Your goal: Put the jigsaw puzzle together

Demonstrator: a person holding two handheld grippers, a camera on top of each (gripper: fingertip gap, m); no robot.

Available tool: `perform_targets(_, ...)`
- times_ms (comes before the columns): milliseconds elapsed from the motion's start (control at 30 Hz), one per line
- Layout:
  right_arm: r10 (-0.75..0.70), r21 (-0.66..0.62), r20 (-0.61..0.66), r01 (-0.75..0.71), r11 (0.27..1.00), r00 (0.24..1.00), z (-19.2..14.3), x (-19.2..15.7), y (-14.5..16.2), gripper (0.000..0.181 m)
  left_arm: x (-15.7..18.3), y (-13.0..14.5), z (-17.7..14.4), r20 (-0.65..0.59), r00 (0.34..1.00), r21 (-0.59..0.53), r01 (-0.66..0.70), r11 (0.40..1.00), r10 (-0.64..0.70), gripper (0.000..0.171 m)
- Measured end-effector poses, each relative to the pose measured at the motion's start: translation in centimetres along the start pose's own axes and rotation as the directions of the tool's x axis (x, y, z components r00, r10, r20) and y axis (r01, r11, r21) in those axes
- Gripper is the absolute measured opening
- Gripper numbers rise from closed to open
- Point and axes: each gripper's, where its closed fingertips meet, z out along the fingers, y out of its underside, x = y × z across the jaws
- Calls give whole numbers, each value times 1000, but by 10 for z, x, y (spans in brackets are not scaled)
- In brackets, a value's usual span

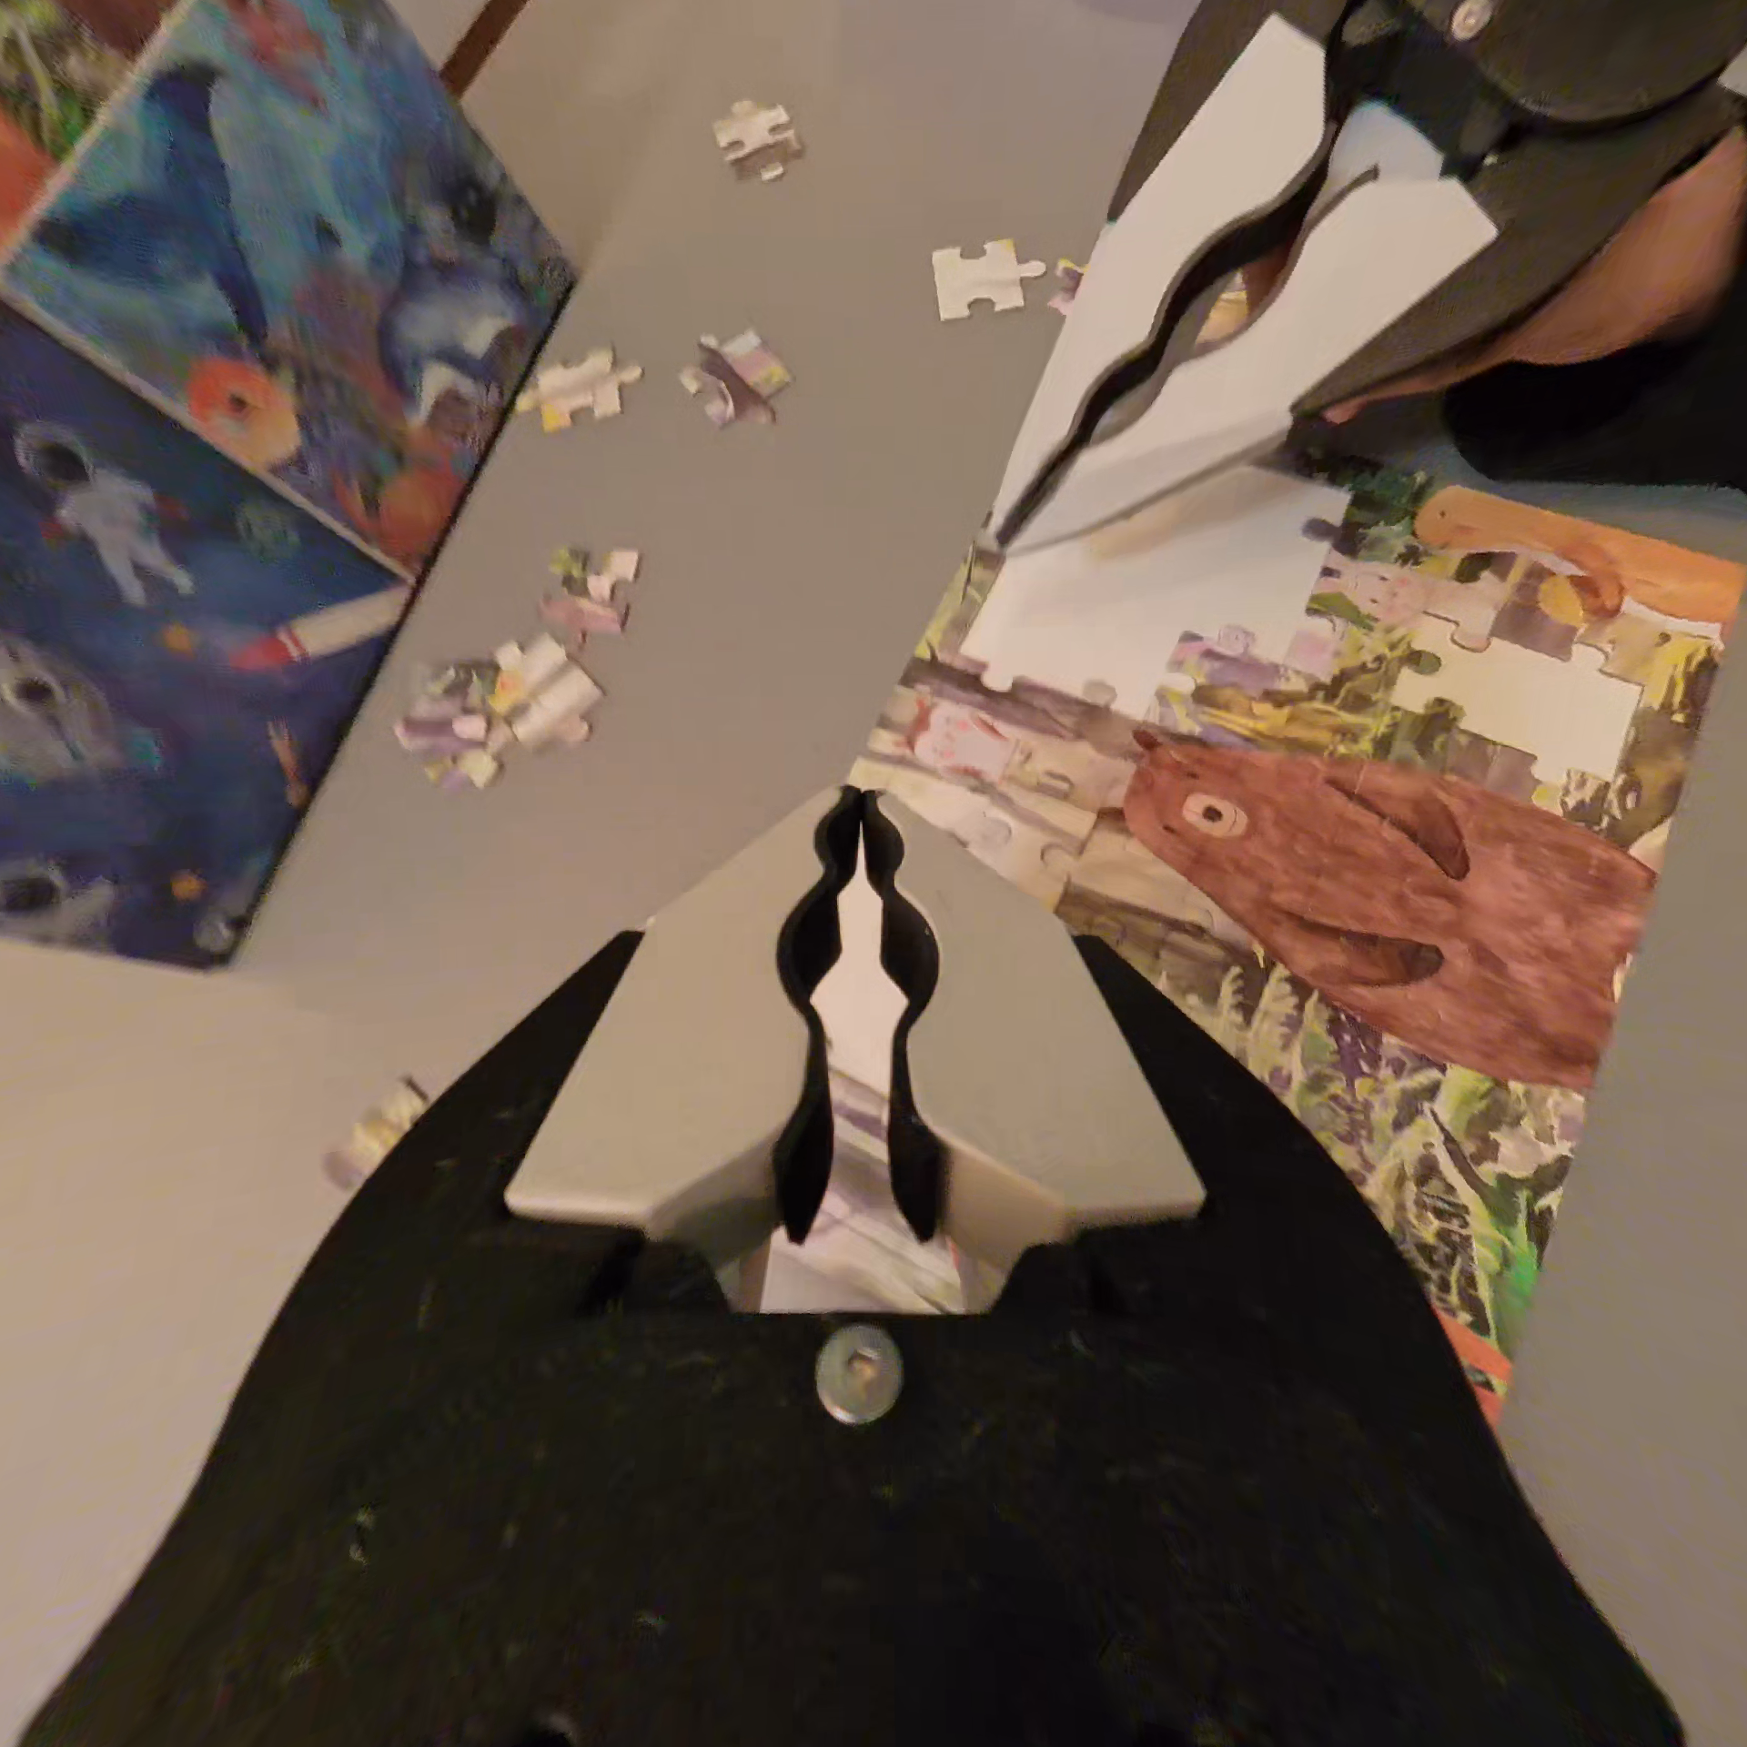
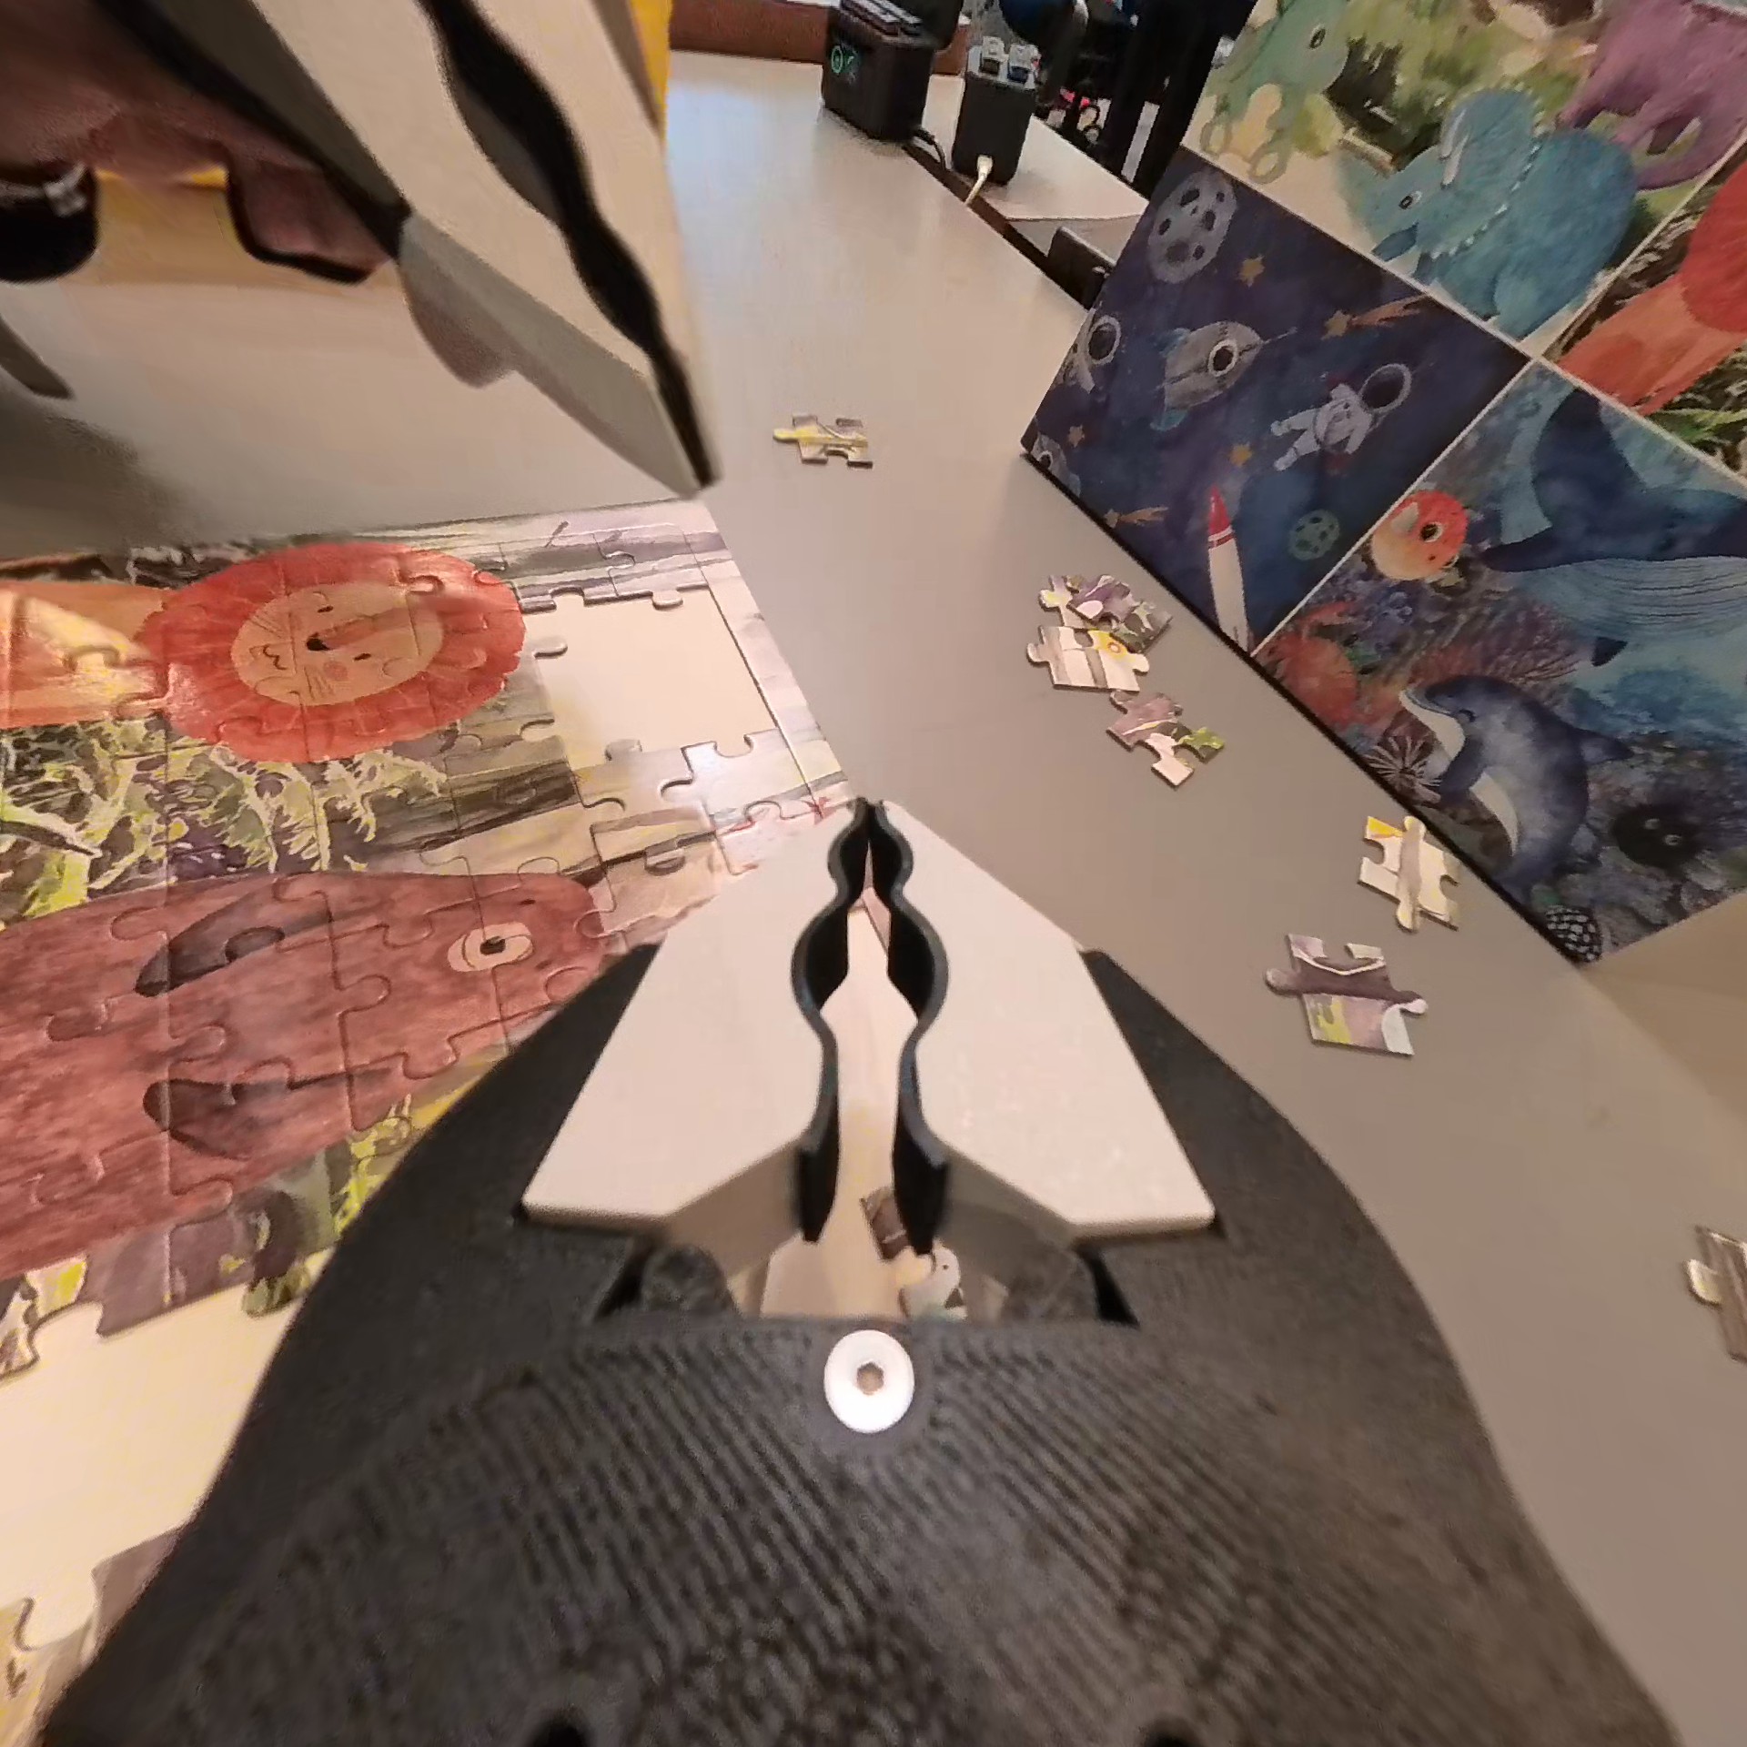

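A partly built animal jigsaw [image 1: 1371, 898] lies on the grey table, with a brown animal, a lion [image 2: 331, 652] and bare gaps [image 2: 643, 671] [image 1: 1134, 605] among its pieces. Several loose pieces [image 1: 501, 709] [image 2: 1097, 624] lie scattered between the jigsaw and the box. My left gripper [image 1: 860, 799] is shut with nothing visible in its tips, at the jigsaw's near corner. It also shows in the right wrist view [image 2: 698, 477]. My right gripper [image 2: 874, 808] is shut, its tips at the jigsaw's edge. It also shows in the left wrist view [image 1: 1002, 529].
A large picture box [image 1: 236, 378] [image 2: 1418, 567] with sea, space and dinosaur scenes stands beside the loose pieces. Two black devices [image 2: 879, 66] sit at the table's far end. A hand [image 1: 1607, 312] holds the right gripper. Bare grey table [image 1: 851, 473] lies between box and jigsaw. My hands' fingertips stand some 8 cm from each other. About 12 cm separates my left fingertips from the lion [image 2: 331, 652]. The partly built animal jigsaw [image 1: 1371, 898] is about equally far from each gripper, around 15 cm. It is also in sight in the right wrist view [image 2: 258, 988].
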Motion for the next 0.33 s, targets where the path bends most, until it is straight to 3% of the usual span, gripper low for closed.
perform_targets(133, 14, 8, -6, -14, 1000, 1000, 2, 3, 2, 0, -6, 21, -16, 4, 994, 106, 104, 989, -105, 0)
perform_targets(333, 26, 22, -27, -25, 999, 999, 1, 10, 3, 0, -9, 16, -43, -88, 982, 260, 186, 947, -169, 0)
